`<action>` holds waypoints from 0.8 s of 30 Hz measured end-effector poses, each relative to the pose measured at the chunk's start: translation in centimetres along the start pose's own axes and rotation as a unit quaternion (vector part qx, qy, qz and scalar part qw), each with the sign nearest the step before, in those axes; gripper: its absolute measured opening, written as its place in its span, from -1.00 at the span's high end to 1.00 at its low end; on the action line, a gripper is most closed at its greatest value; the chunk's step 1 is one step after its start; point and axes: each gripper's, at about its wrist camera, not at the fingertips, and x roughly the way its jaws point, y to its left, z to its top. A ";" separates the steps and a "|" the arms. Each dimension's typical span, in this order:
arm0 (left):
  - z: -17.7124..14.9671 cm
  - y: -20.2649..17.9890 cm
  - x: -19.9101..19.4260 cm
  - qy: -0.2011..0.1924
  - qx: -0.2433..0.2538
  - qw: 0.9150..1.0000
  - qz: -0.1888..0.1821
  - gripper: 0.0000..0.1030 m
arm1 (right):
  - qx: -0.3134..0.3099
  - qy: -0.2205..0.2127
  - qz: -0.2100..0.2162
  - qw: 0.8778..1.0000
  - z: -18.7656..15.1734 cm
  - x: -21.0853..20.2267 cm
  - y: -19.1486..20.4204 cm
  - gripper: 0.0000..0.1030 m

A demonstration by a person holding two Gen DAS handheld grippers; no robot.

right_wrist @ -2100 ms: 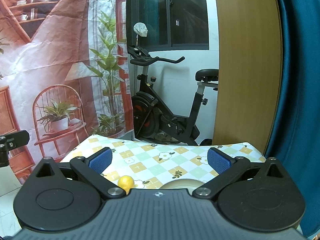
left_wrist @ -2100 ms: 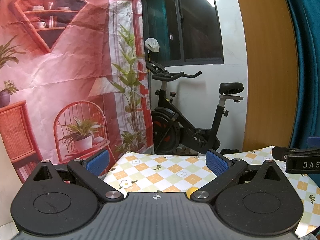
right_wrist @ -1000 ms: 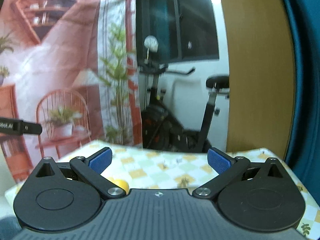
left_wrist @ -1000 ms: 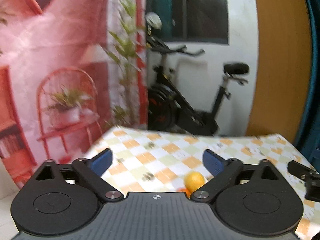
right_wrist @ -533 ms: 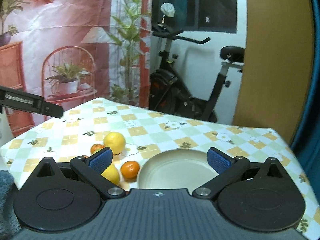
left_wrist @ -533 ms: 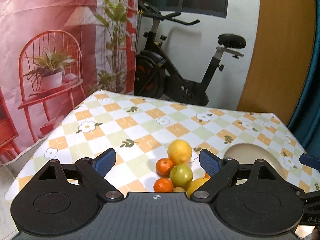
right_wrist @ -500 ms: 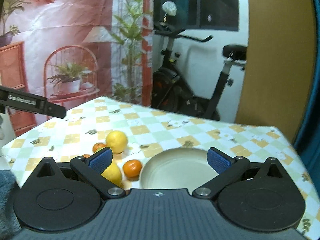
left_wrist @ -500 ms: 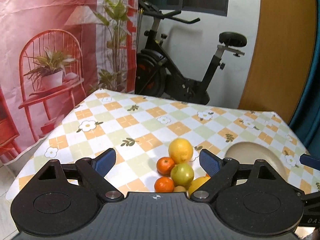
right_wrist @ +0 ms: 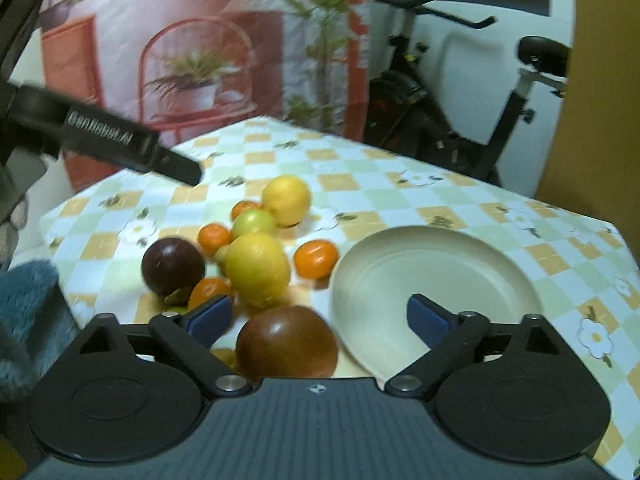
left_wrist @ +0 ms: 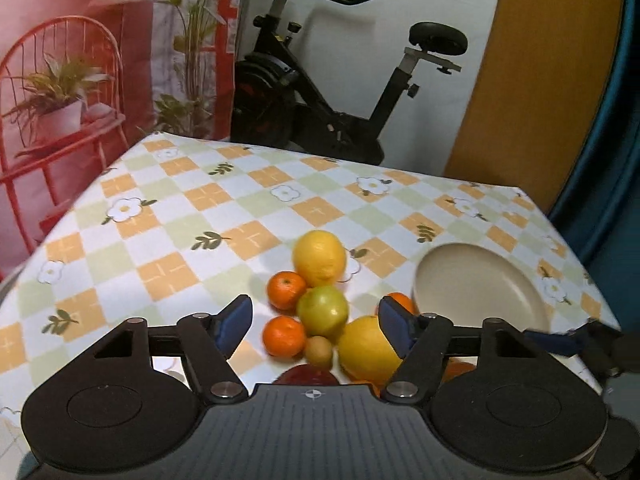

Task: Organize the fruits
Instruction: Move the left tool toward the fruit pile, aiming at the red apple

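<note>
Both tongs, left (left_wrist: pixel 316 320) and right (right_wrist: pixel 316 320), are closing yet still spread, pinching nothing. Compared with a second ago they have tipped down, and the fruits (right_wrist: pixel 256 264) and plate (right_wrist: pixel 436 276) on the tabletop (left_wrist: pixel 180 216) now fill both views.

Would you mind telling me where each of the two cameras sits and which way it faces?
Left wrist view: on the left gripper, looking forward and down over the checked tablecloth at the fruit cluster; its closing, empty blue-padded fingers show.
Right wrist view: on the right gripper, looking down at the round cream plate and a large dark red fruit; its closing, empty fingers show, and the left gripper's black arm.
Shared: plate, big yellow lemon, black exercise bike.
</note>
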 end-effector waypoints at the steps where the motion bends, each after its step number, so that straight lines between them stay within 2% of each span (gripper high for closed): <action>1: -0.1 -0.2 0.2 -0.001 0.000 1.000 -0.004 -0.35 | -0.006 0.004 0.004 1.000 -0.2 0.2 0.2 -0.75; 3: -0.1 -0.5 0.3 -0.001 0.002 1.000 -0.008 -0.29 | -0.020 0.012 0.009 1.000 -0.4 0.7 0.4 -0.58; 5: -0.2 -0.9 0.4 -0.005 0.003 1.000 -0.003 -0.28 | -0.027 0.020 0.017 0.999 -0.6 1.2 0.5 -0.50; 14: -0.2 -2.1 0.6 0.008 0.027 0.999 -0.017 -0.28 | -0.021 0.030 0.062 0.997 -0.5 2.7 0.2 -0.28; 19: -0.3 -2.3 1.1 0.025 0.029 0.999 -0.037 -0.28 | -0.016 0.028 0.073 0.997 -0.7 2.4 -0.3 -0.27; 24: -0.7 -3.2 1.5 0.044 0.035 0.996 -0.073 -0.28 | 0.001 0.023 0.075 0.997 -1.4 1.3 -1.0 -0.23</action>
